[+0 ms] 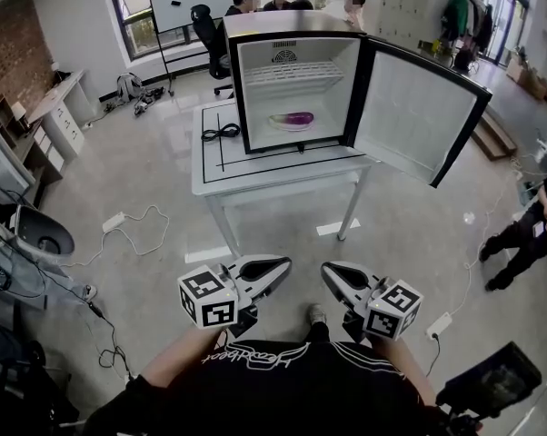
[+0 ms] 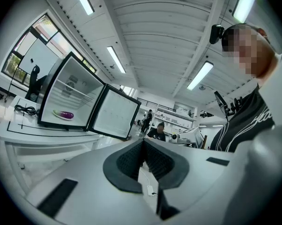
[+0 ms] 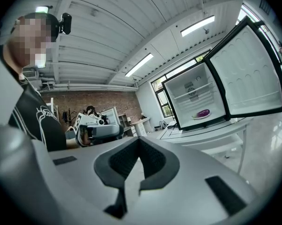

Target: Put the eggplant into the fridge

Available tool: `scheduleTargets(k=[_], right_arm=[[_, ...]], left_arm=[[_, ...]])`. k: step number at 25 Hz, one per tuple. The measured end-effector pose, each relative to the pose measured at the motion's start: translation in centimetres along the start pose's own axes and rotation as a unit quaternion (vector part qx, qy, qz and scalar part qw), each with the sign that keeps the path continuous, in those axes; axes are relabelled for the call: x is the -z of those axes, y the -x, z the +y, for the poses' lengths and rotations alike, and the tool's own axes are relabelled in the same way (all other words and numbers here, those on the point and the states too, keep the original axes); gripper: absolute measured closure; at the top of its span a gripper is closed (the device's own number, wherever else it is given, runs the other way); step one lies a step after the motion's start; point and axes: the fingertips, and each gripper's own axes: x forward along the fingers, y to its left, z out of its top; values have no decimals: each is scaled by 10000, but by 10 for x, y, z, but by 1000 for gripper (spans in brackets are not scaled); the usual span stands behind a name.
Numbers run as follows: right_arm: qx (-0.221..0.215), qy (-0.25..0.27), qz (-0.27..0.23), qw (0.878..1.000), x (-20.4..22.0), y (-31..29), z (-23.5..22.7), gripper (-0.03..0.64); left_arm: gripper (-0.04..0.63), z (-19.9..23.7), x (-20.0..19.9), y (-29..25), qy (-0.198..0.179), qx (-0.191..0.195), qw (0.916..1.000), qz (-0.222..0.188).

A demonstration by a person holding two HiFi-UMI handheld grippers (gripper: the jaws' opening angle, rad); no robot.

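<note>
The eggplant (image 1: 298, 117) lies on a white plate (image 1: 284, 123) on the floor of the small fridge (image 1: 240, 89), under the wire shelf (image 1: 294, 74). The fridge stands on a white table (image 1: 255, 175), and its door (image 1: 410, 116) is swung wide open to the right. A coiled black cable (image 1: 221, 134) lies on the table just left of the fridge. The left gripper (image 1: 285, 263) and right gripper (image 1: 327, 269) are held close to the person's body, well apart from the table. Both have their jaws closed together on nothing.
</note>
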Motion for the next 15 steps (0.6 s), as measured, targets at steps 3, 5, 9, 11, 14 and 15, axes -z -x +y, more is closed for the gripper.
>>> scheduleTargets(k=[3, 5, 9, 11, 14, 15], right_arm=[[-11, 34, -14, 10000, 0, 2, 2, 611], [18, 55, -21, 10000, 0, 4, 2, 611], [122, 73, 9, 9999, 2, 10, -3, 611], [136, 54, 14, 9999, 3, 11, -3, 611], [161, 16, 5, 9999, 1, 11, -3, 611], [167, 5, 1, 9999, 1, 10, -3, 611]], left_arm=[[586, -3, 0, 0, 5, 35, 10000, 37], [586, -3, 2, -1, 14, 51, 10000, 68], [586, -2, 4, -3, 133, 97, 9999, 52], [586, -2, 5, -3, 173, 117, 9998, 71], [586, -1, 8, -4, 169, 117, 9997, 112], [586, -1, 9, -5, 170, 118, 9997, 120]])
